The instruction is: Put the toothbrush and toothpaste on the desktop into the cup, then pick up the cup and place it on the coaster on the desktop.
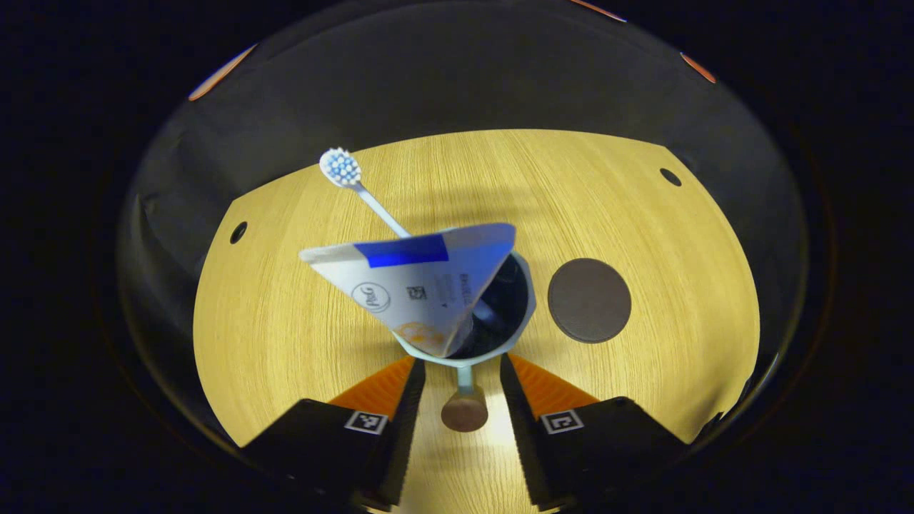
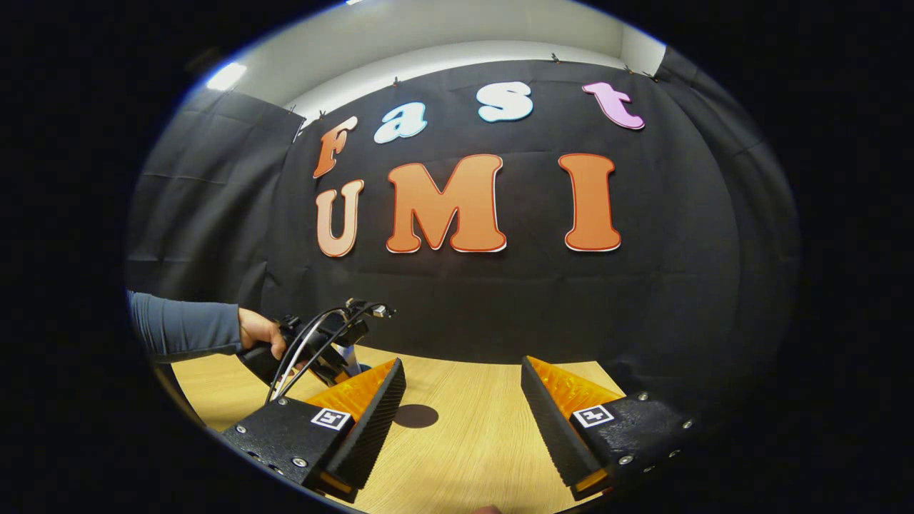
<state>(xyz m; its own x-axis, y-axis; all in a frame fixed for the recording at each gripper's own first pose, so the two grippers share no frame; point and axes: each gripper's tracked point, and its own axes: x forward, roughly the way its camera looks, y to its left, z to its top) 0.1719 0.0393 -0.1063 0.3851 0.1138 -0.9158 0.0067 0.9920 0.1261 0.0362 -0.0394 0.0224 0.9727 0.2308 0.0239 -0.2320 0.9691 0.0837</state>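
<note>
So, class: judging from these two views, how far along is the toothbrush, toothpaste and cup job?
Done: the toothbrush and toothpaste both stand in the cup.

In hand: the left hand-held gripper is open, its fingers either side of the cup's handle, not yet closed.

Left: lifting the cup onto the coaster, which lies bare beside it. The right hand-held gripper is open, holding nothing.

Staged recording booth, not lived-in home. Black cloth wall (image 2: 500, 307) hangs pinned behind light wood-grain table (image 2: 464, 442); plain white wall and ceiling light (image 2: 227, 76) above cloth. Table top has round drilled holes (image 1: 238, 232) near corners. Person's grey-blue sleeve (image 2: 186, 326) reaches in, gripping cabled hand-held gripper (image 2: 314, 346).
</note>
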